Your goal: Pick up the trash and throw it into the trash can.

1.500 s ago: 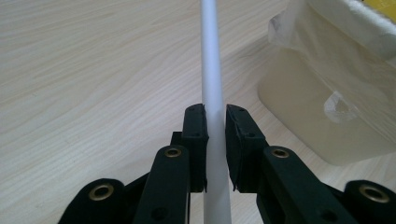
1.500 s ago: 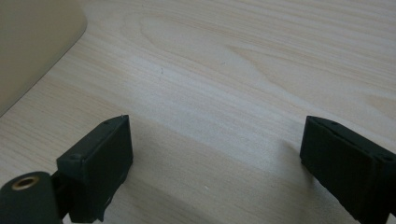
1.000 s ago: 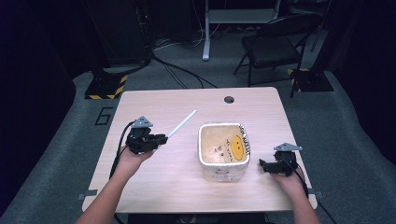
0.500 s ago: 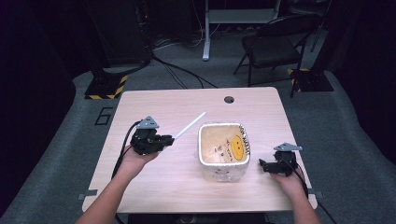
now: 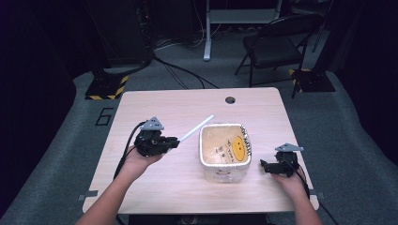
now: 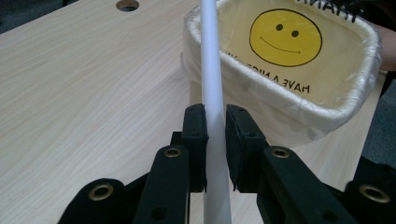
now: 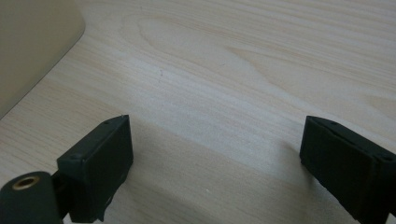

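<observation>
A white bin (image 5: 224, 150) lined with a smiley-face plastic bag (image 6: 286, 31) stands on the wooden table (image 5: 187, 108), right of centre. My left gripper (image 5: 174, 140) is shut on a long white stick (image 5: 196, 128), which slants up and right so that its far end nears the bin's left rim. In the left gripper view the white stick (image 6: 211, 79) runs straight out between the two pads toward the bin (image 6: 261, 98). My right gripper (image 5: 263, 166) rests low on the table just right of the bin, jaws wide apart (image 7: 215, 172) with bare wood between them.
A round cable hole (image 5: 230, 100) sits near the table's far edge. A black chair (image 5: 272, 47), cables and stand bases are on the floor beyond the table. A corner of the bin (image 7: 32, 42) shows at upper left in the right gripper view.
My left gripper has carried the stick rightward toward the bin over the last second. The right gripper has stayed where it was.
</observation>
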`<control>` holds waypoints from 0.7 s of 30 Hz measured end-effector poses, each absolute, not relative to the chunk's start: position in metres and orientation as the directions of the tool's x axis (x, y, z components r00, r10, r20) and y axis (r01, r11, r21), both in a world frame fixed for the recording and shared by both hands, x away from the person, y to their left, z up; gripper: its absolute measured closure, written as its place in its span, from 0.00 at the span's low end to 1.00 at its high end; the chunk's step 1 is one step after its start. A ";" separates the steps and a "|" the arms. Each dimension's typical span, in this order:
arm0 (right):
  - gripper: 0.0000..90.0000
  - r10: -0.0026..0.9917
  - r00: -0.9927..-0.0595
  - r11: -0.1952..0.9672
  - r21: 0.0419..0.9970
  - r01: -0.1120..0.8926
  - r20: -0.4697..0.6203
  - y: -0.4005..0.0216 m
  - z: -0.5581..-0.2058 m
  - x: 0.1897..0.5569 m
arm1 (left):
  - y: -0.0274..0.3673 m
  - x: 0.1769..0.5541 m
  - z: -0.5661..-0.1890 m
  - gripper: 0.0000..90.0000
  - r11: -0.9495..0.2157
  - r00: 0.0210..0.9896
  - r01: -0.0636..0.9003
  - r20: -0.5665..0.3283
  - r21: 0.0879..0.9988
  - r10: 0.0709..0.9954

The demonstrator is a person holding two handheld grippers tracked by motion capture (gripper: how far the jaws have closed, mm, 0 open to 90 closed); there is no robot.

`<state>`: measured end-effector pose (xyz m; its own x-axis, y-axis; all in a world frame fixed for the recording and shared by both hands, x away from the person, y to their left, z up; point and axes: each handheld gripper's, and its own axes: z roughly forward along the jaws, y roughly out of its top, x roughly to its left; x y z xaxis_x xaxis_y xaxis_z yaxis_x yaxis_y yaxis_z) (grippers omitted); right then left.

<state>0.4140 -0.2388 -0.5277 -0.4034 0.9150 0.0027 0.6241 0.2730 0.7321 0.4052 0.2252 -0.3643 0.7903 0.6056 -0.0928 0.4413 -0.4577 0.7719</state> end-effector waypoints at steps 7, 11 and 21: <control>0.10 0.915 -0.404 0.273 0.732 0.624 0.003 -0.239 -0.528 0.414 | 0.217 0.401 -0.362 0.87 -0.472 0.809 0.424 -0.088 0.773 0.581; 0.10 0.915 -0.404 0.273 0.732 0.624 0.003 -0.239 -0.528 0.414 | 0.211 0.399 -0.362 0.87 -0.480 0.819 0.417 -0.089 0.772 0.568; 0.10 0.915 -0.404 0.273 0.732 0.624 0.003 -0.239 -0.528 0.414 | 0.196 0.393 -0.361 0.87 -0.511 0.848 0.390 -0.082 0.766 0.524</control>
